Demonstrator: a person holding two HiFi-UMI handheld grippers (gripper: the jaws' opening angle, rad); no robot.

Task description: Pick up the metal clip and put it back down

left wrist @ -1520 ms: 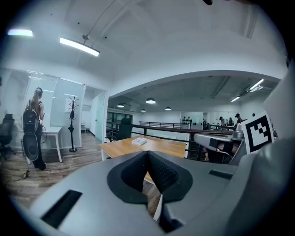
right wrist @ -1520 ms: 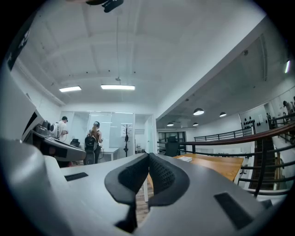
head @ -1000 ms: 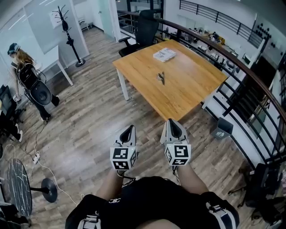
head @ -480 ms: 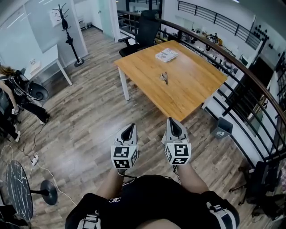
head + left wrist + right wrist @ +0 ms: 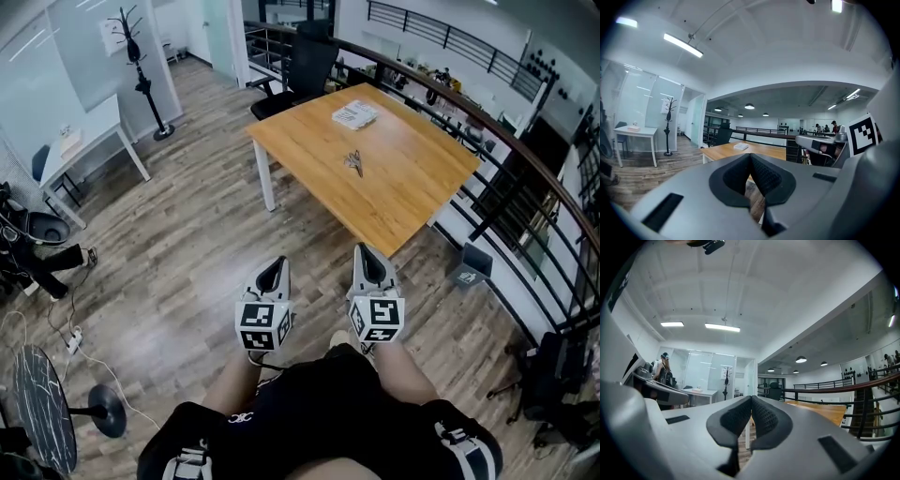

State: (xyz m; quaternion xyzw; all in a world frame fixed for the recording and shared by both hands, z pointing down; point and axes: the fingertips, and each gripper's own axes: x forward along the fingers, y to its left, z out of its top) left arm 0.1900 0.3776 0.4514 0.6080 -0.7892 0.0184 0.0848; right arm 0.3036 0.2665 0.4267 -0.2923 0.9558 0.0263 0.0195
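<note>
Wooden planks cover the floor, the biggest thing that we see. On it stands a light wooden table with white legs, and a dark railing runs behind its far and right edges. A black office chair stands at the far left edge of the table.

We hold the left gripper and the right gripper side by side over the floor, before the near corner of the table and not touching it. On both grippers the jaws are pressed together and nothing is between them.

A stack of white papers lies near the far corner of the table. The metal clip lies about in the middle of the table top, apart from the papers and well apart from both grippers.
</note>
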